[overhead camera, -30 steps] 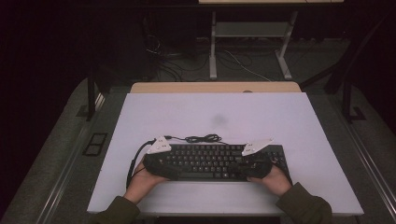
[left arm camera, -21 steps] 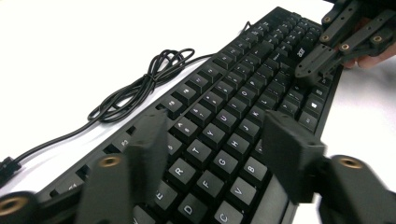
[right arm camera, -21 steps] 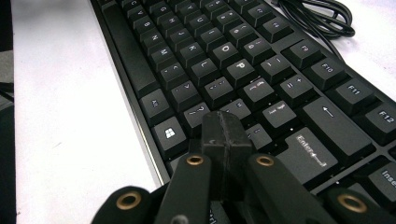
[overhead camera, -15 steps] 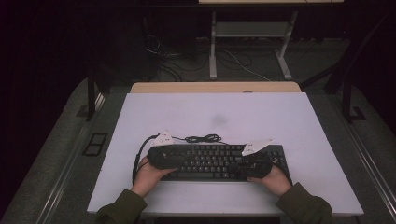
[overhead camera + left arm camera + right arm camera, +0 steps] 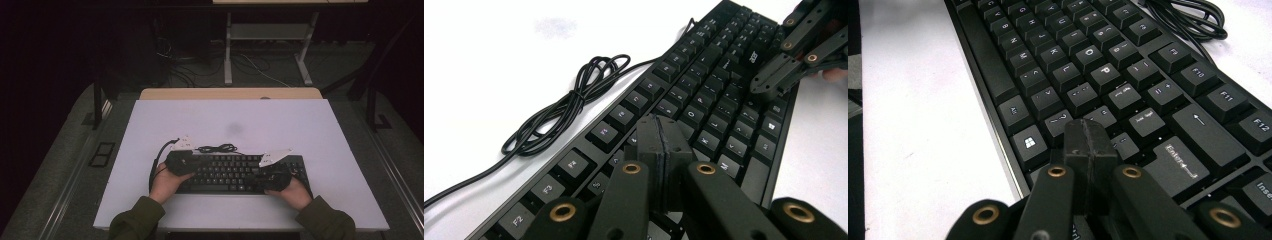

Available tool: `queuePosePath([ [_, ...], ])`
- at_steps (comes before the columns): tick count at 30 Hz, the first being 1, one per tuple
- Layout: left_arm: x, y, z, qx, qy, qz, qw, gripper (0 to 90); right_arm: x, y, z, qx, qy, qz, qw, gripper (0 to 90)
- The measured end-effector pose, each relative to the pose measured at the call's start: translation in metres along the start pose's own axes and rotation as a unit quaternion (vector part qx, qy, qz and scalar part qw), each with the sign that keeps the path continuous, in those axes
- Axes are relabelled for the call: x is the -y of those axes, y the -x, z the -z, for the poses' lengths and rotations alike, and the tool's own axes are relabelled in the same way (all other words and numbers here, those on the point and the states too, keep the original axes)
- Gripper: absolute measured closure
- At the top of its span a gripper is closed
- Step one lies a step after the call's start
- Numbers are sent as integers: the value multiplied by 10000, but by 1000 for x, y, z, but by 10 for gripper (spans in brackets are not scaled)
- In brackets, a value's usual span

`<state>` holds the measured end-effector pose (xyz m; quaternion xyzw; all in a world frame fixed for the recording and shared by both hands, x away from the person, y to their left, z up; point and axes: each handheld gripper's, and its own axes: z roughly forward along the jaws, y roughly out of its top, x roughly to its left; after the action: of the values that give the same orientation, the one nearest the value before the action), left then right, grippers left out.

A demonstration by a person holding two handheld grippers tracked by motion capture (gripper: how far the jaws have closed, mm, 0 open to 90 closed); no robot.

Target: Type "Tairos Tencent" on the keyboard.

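Observation:
A black keyboard (image 5: 230, 172) lies across the near half of the white table (image 5: 230, 125), its cable coiled in a bundle (image 5: 217, 148) behind it. My left gripper (image 5: 190, 161) hovers over the keyboard's left end; its jaws have just closed and now stand shut with nothing between them, the tips (image 5: 659, 132) above the middle letter keys (image 5: 704, 100). My right gripper (image 5: 261, 178) is over the right part of the keyboard, also shut on nothing, its tips (image 5: 1087, 137) just above the keys beside the Enter key (image 5: 1175, 160). The left gripper view shows the right gripper (image 5: 784, 70) farther along the keyboard.
The coiled cable (image 5: 574, 97) runs off along the keyboard's back edge. Bare white tabletop surrounds the keyboard, with a faint grey smudge (image 5: 234, 129) near the middle. A wooden strip (image 5: 230, 93) edges the table's far side; metal legs and floor cables stand beyond.
My left gripper has shifted a little to the right over the keyboard's left end. The right hand and the keyboard have stayed put.

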<state>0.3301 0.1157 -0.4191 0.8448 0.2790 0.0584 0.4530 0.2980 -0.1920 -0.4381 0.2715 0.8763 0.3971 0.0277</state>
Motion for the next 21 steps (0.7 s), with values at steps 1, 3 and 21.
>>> queuePosePath([
  [1,0,0,-1,-12,-33,-22,10000,890,0,0,0,3,1,2,10000,894],
  [3,2,0,-2,-40,-117,-46,9999,891,0,0,0,2,2,4,10000,893],
  [21,11,-4,-7,-69,-491,-25,9988,891,0,0,0,7,1,8,10000,894],
])
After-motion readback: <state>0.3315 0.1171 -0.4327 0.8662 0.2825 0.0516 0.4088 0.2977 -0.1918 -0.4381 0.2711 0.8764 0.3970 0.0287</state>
